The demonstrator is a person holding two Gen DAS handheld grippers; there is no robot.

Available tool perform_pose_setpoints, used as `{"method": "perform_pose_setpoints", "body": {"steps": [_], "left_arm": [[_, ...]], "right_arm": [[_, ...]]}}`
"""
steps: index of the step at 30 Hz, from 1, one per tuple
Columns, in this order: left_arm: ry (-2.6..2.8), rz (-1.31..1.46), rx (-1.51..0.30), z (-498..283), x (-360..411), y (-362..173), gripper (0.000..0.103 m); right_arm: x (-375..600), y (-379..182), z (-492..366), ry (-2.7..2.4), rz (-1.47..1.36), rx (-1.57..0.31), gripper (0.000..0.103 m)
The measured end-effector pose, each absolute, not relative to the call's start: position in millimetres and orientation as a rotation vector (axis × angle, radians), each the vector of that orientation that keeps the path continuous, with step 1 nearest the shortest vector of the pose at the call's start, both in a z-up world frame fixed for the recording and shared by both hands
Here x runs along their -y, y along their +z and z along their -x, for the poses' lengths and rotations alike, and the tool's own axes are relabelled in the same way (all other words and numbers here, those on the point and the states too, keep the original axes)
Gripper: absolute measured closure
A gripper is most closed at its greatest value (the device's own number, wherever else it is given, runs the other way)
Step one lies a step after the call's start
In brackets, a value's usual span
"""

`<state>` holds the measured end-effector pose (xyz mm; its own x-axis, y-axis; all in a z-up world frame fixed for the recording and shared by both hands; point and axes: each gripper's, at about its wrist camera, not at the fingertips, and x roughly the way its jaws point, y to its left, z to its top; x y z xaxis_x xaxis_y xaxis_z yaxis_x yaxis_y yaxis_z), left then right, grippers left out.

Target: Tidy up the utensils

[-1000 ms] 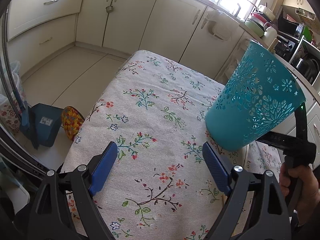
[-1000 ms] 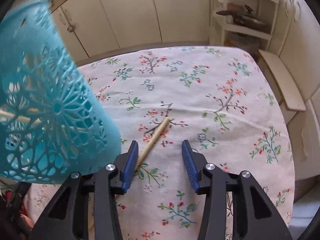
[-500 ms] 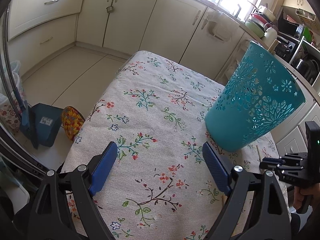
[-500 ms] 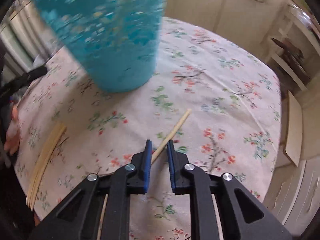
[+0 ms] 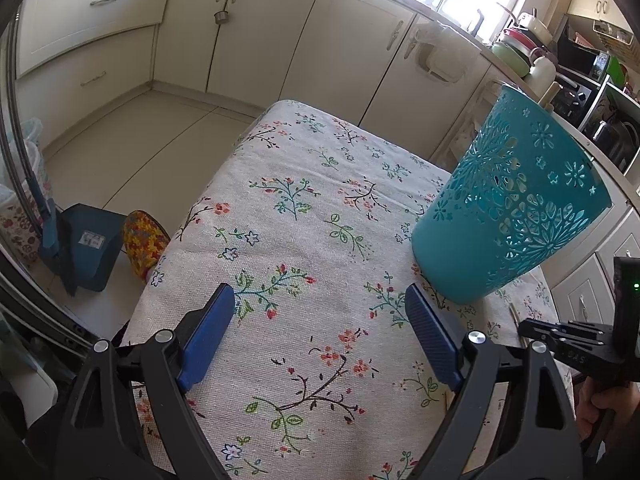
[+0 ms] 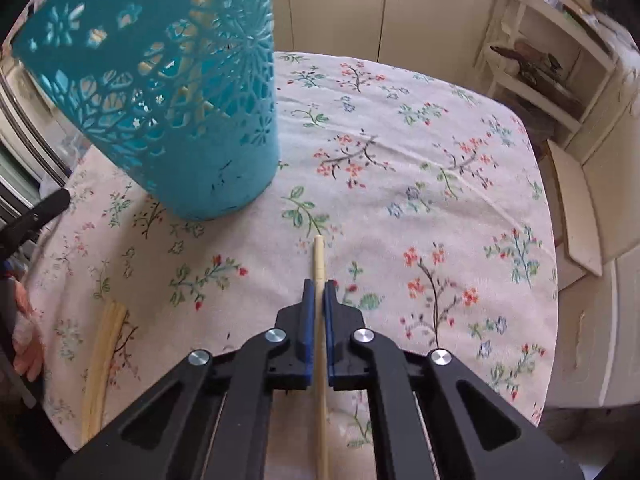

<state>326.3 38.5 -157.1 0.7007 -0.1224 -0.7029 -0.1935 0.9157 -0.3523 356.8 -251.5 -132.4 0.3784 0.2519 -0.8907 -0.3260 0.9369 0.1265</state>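
Observation:
A teal cut-out holder [image 5: 508, 208] stands on the floral tablecloth [image 5: 304, 208], with wooden sticks showing through its holes; it also shows in the right wrist view [image 6: 172, 92]. My right gripper [image 6: 319, 286] is shut on a wooden chopstick [image 6: 319, 256], whose tip points toward the holder. More chopsticks [image 6: 100, 364] lie in a bundle on the cloth at the left. My left gripper [image 5: 320, 336] is open and empty above the cloth, left of the holder. The right gripper shows at the right edge of the left wrist view [image 5: 520, 326].
Cream kitchen cabinets [image 5: 280, 40] ring the table. A blue dustpan [image 5: 80, 248] and a patterned slipper [image 5: 144, 244] sit on the floor at the left. An open shelf unit [image 6: 548, 56] stands beyond the table's far right corner.
My right gripper closed on the chopstick and turned, so the chopstick now points straight ahead past the holder. The left gripper has not moved.

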Motion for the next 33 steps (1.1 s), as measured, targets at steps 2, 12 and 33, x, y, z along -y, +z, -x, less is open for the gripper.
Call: {"method": "perform_pose_setpoints", "body": {"steps": [2,12,33], "left_arm": [[0.041,0.424,-0.800,-326,-39,-157,0.020],[0.047,0.407,-0.809,-327,-35,-158,0.020],[0.047,0.424,-0.796,-325,-39,-157,0.019]], "right_arm": [[266,-109,-349,0.415,-0.054,-1.080,0.098],[250,62,-332,0.606,-0.327,-0.541,0.098],[219,8,-322,0.389,-0.234,-0.423,0.076]]}}
